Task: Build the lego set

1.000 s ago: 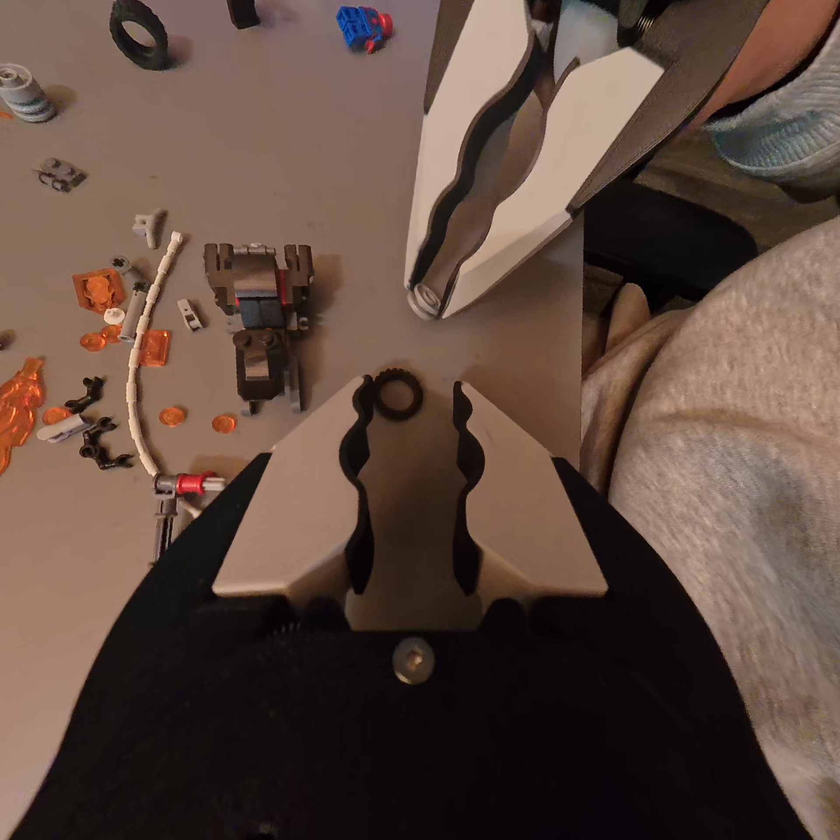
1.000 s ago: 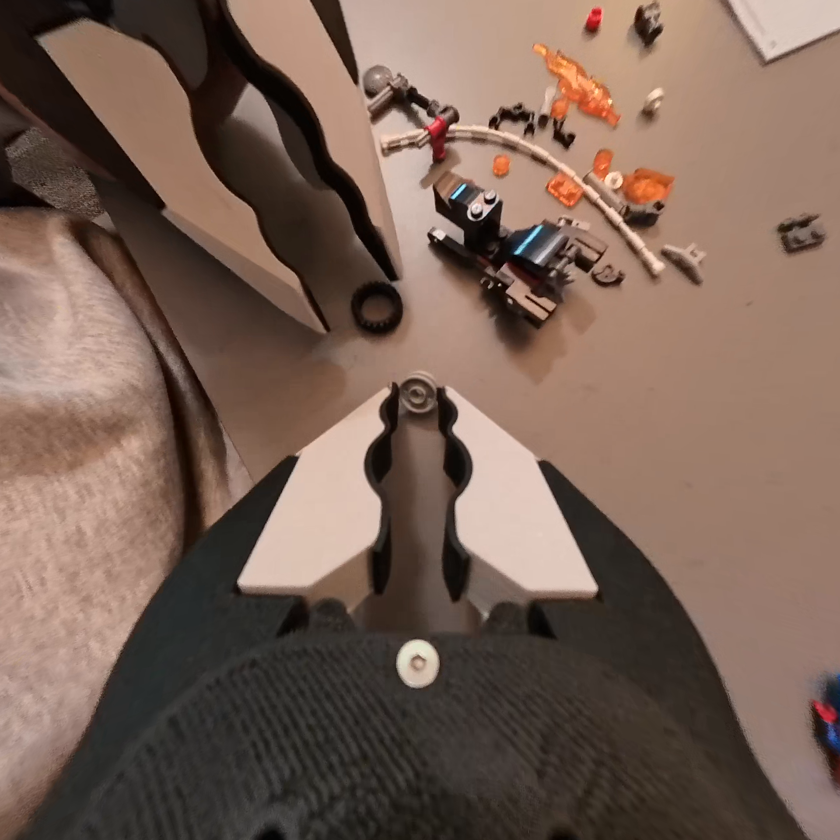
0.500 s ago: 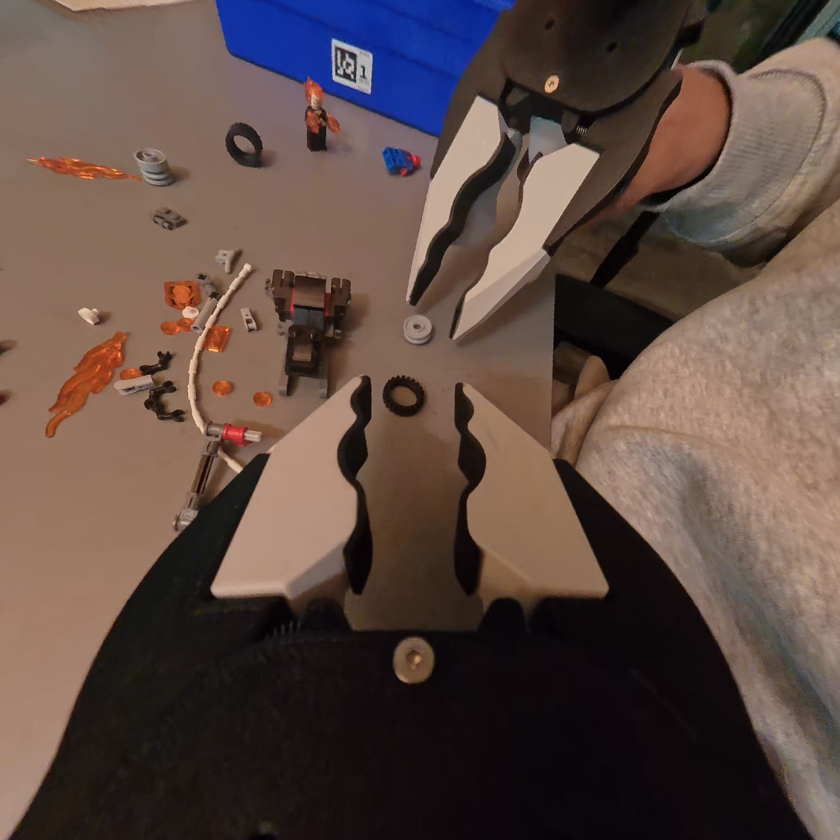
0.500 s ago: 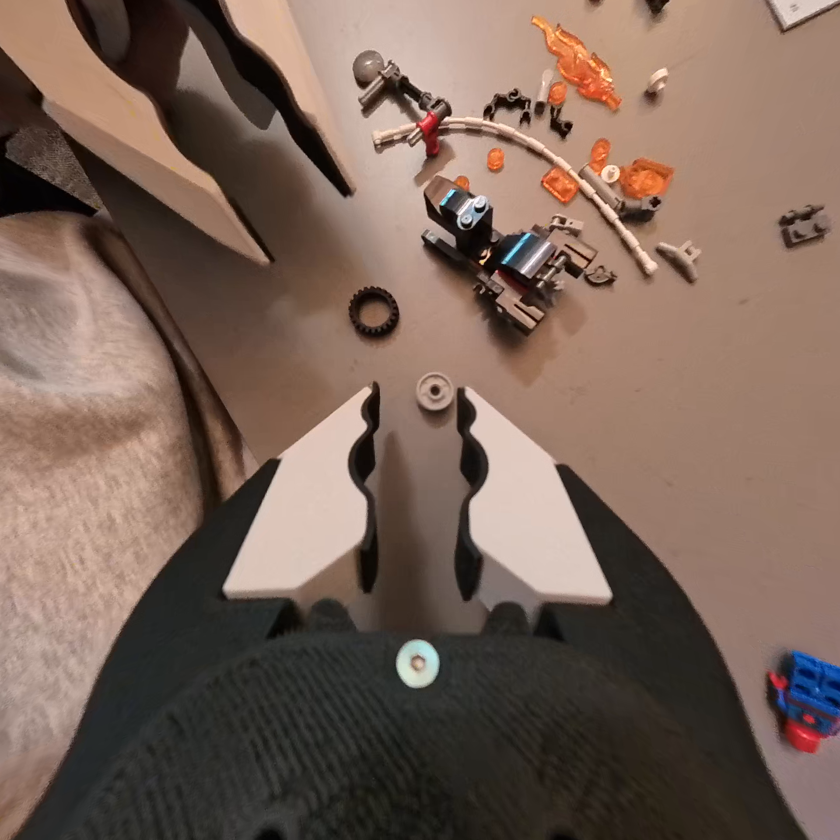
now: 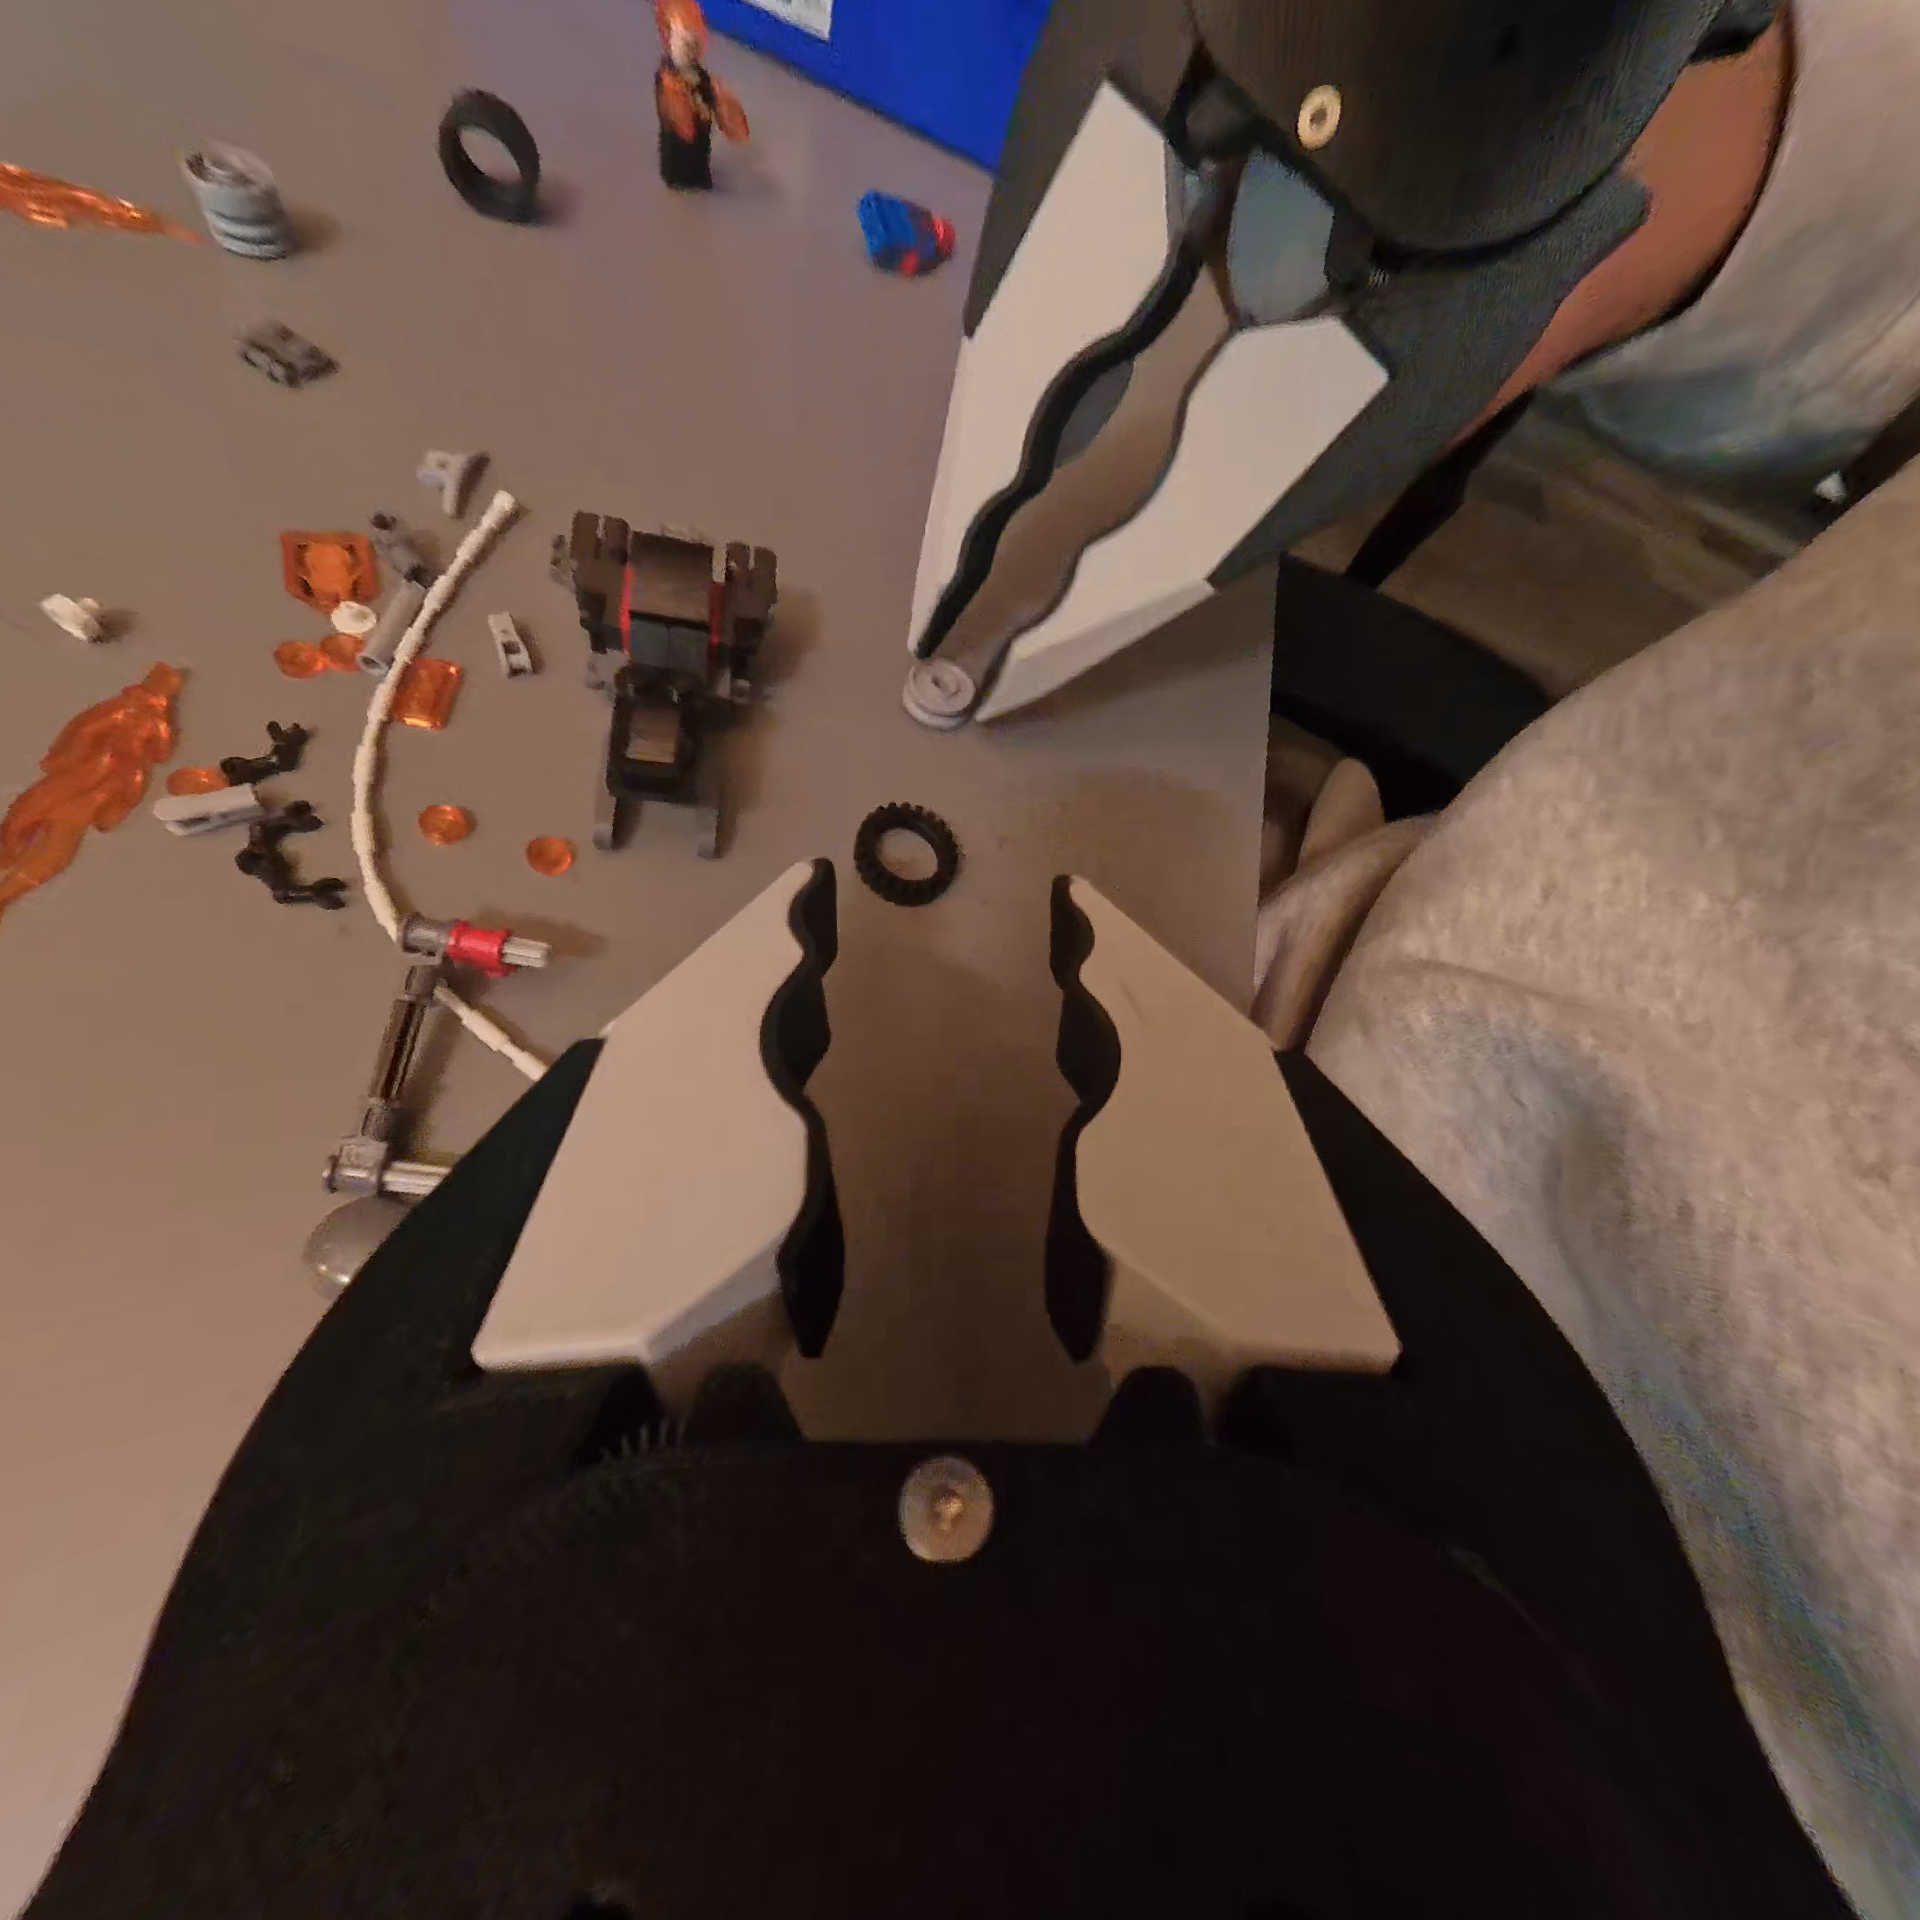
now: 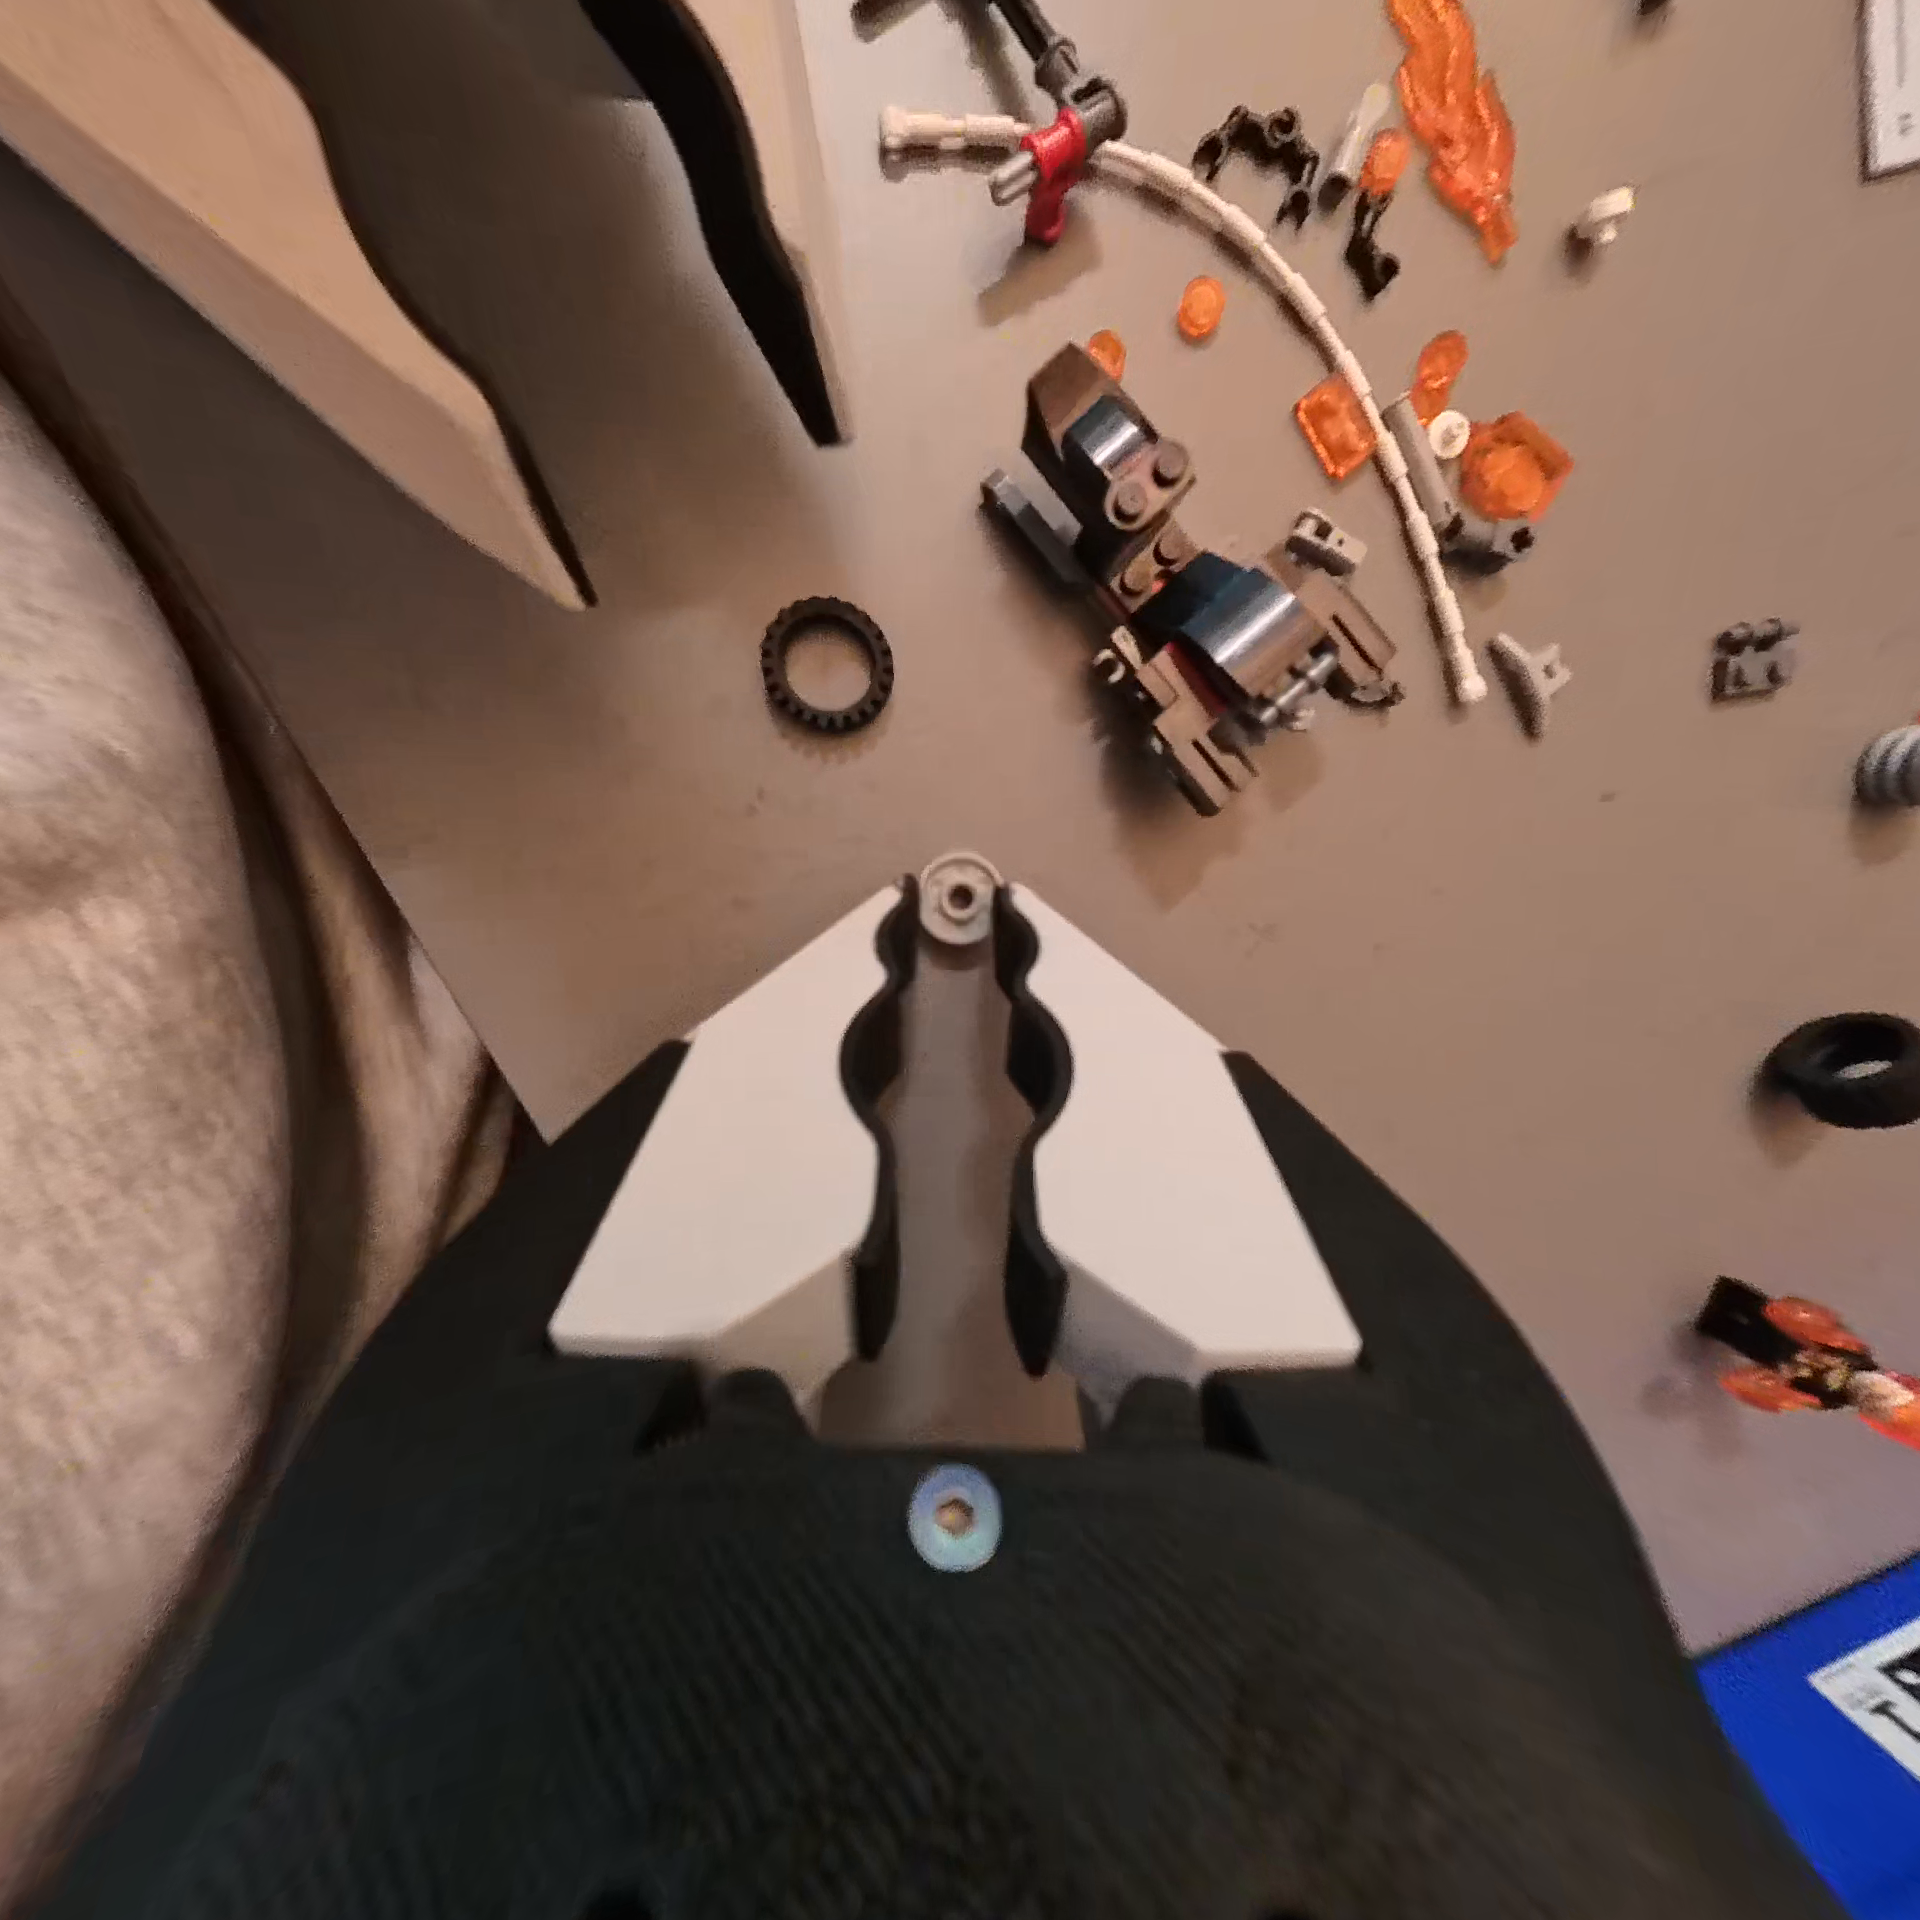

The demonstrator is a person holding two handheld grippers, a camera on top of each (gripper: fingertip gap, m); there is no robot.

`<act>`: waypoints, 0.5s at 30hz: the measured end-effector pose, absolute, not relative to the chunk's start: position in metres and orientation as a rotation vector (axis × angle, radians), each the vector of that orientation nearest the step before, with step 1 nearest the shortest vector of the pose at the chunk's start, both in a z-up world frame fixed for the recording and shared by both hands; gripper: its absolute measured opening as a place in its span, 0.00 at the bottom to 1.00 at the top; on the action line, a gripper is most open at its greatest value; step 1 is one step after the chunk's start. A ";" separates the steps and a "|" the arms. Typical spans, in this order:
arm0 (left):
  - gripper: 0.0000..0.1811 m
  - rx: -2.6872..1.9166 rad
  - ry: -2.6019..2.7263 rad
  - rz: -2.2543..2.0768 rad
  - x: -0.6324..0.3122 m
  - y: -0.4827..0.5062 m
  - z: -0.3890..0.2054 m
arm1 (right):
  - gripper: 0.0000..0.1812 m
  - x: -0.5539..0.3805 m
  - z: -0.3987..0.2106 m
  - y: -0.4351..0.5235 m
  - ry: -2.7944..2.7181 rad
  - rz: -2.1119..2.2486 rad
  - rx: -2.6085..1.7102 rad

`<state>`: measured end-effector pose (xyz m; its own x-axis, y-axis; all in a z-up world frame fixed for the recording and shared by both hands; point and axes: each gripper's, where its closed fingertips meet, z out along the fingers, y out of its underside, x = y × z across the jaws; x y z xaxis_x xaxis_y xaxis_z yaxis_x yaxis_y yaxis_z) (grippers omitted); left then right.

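A: Grey wheel hub [image 6: 958, 902]: pinched between the fingertips of the right gripper [image 6: 958, 914], low over the table [image 6: 1455, 987].

B: Black toothed tyre ring [image 5: 906, 857]: lying flat, loose, just beyond the tips of the left gripper [image 5: 940, 883], whose fingers stand spread and empty.

A: Relation: ring lies near-left of the hub, left gripper nearer it. Dark part-built vehicle [image 5: 670, 665] further left.

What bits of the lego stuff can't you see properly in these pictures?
- Grey ball piece: left wrist view, partly behind the left gripper's black body.
- Minifigure: right wrist view, blurred and cut by the right edge.
- Blue box: right wrist view, only a corner shows.
- Striped grey wheel: right wrist view, cut by the edge.
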<state>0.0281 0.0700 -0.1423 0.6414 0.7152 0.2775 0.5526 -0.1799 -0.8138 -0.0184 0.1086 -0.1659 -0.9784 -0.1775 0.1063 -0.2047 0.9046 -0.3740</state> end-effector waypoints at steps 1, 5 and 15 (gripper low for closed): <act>0.22 -1.875 -1.010 0.213 0.028 0.071 -0.144 | 0.06 -0.019 -0.166 0.107 -2.989 0.590 0.320; 0.22 -1.890 -1.026 0.202 0.029 0.071 -0.148 | 0.09 -0.019 -0.167 0.105 -2.984 0.547 0.353; 0.22 -1.884 -1.034 0.169 0.030 0.071 -0.149 | 0.12 -0.019 -0.166 0.106 -3.018 0.490 0.352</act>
